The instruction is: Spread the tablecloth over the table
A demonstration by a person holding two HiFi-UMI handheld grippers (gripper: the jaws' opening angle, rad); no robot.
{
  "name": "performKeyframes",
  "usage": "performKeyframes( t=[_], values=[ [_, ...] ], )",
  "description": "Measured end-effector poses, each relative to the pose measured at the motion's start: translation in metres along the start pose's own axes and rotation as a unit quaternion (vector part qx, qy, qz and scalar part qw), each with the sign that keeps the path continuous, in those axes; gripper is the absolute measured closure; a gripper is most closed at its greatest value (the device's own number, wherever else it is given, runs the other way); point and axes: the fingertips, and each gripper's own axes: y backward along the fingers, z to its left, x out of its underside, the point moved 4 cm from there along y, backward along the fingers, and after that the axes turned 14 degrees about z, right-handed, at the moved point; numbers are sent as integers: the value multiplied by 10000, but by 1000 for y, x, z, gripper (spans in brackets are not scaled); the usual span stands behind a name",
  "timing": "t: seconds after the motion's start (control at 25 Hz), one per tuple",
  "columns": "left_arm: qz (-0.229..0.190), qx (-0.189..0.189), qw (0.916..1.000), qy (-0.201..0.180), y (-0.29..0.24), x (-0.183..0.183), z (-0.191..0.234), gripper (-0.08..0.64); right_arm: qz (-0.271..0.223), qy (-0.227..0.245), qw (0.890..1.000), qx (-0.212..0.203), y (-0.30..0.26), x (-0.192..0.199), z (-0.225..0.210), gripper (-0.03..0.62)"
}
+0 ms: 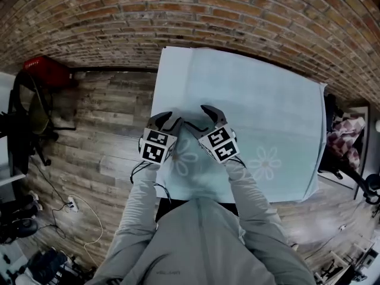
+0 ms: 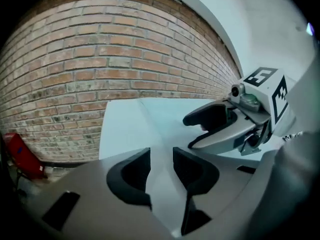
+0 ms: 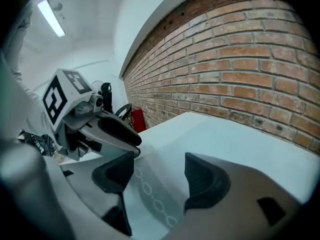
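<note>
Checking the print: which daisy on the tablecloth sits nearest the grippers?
The left daisy, lying between left gripper and right gripper; the other daisy sits apart, rightward.

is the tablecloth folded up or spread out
Spread out: the tablecloth lies open and flat as one wide sheet, with only faint crease lines across it.

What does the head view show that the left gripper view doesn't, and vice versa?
Head view only: wooden floor, the person's grey sleeves, flower prints on the tablecloth. Left gripper view only: the gap between the left gripper's open jaws, just cloth behind it, and the white wall above the bricks. Both: the tablecloth, brick wall, right gripper, a red object by the wall.
</note>
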Motion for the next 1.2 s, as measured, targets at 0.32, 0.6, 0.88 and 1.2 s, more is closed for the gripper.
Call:
performKeyframes(
  t=[0.32, 0.6, 0.88, 1.2],
  values=[
    [104, 189, 9996, -188, 4, 15, 5, 431, 525, 40, 9978, 393, -21, 4, 7, 514],
    [90, 249, 9995, -165, 6, 17, 12, 431, 753, 55, 9970, 157, -30, 6, 20, 425],
    [102, 277, 9994, -172, 6, 16, 15, 431, 894, 433, 9937, 525, -24, 6, 15, 571],
    [176, 514, 9980, -334, -10, 4, -1, 431, 263, -156, 9967, 750, 26, 7, -10, 572]
  ],
)
